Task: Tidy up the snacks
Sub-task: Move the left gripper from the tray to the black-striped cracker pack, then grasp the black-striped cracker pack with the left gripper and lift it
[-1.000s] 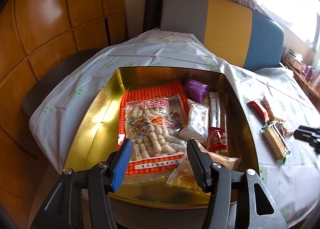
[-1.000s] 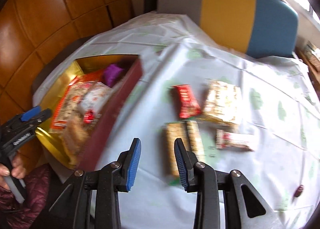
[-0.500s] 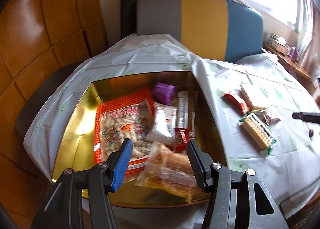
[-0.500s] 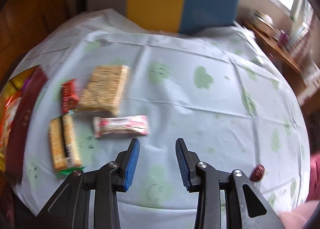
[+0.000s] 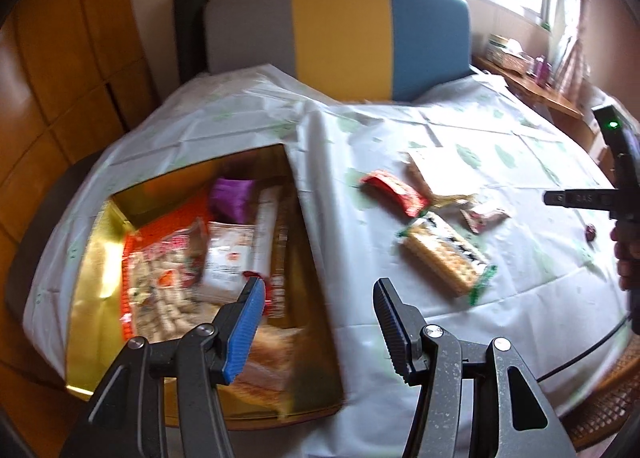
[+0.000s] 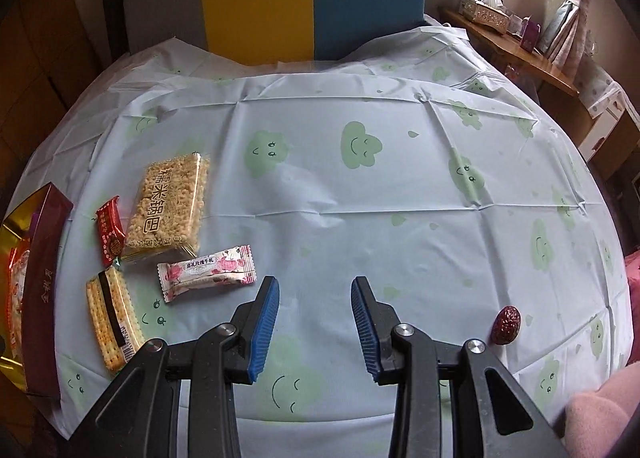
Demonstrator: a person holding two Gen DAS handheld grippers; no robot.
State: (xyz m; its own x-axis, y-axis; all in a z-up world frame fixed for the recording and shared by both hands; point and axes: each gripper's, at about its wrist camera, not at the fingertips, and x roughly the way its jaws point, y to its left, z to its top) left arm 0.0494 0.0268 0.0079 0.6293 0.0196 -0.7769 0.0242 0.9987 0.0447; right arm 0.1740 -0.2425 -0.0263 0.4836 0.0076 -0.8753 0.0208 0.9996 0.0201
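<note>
- Hovering beside the gold tin (image 5: pixel 94 270), left gripper (image 5: pixel 320 322) released, empty.
- Right gripper (image 6: pixel 314 324) released too, hanging right of the tin, pink nougat bar (image 6: pixel 206 272) between them.

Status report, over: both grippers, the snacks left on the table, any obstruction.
Left gripper and right gripper open, empty. Pink candy bar nearest right gripper; three more packets and a red date outside gold tin. No obstruction.

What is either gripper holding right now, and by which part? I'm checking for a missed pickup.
Nothing is held. The left gripper and the right gripper both stand open and empty, and the wrapped snacks lie untouched on the tablecloth.
</note>
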